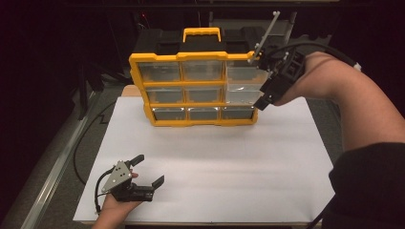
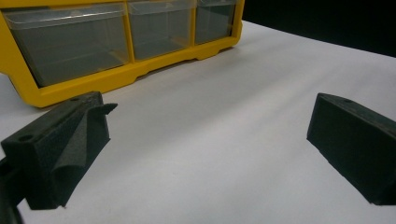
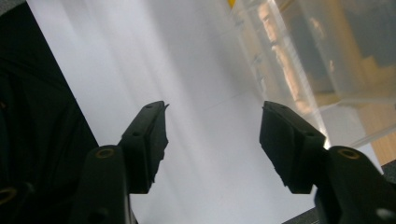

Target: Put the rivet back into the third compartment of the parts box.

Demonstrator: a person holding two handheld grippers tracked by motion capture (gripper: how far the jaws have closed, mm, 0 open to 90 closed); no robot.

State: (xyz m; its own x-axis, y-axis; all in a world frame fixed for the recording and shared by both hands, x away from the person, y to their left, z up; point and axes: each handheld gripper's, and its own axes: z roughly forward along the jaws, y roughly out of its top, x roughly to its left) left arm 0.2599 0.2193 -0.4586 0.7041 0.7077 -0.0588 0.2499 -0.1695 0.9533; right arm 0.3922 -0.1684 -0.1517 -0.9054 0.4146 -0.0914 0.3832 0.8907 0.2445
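Low in the frame's left, the left gripper [image 1: 149, 170] rests on the white board [image 1: 215, 162], jaws spread wide with nothing between them. Across the bare board, toward the top centre, a yellow organizer [image 1: 193, 88] stands upright with three rows of clear drawers. At its right edge, in the upper right of the frame, the right gripper [image 1: 264, 101] hangs just beside the pulled-out right-hand drawers [image 1: 243, 86], pointing down. In the right gripper view its jaws stand about half open, empty, a clear drawer wall just beyond them.

Open white tabletop [image 1: 215, 162] before the yellow organizer [image 1: 196, 90], seemingly unobstructed
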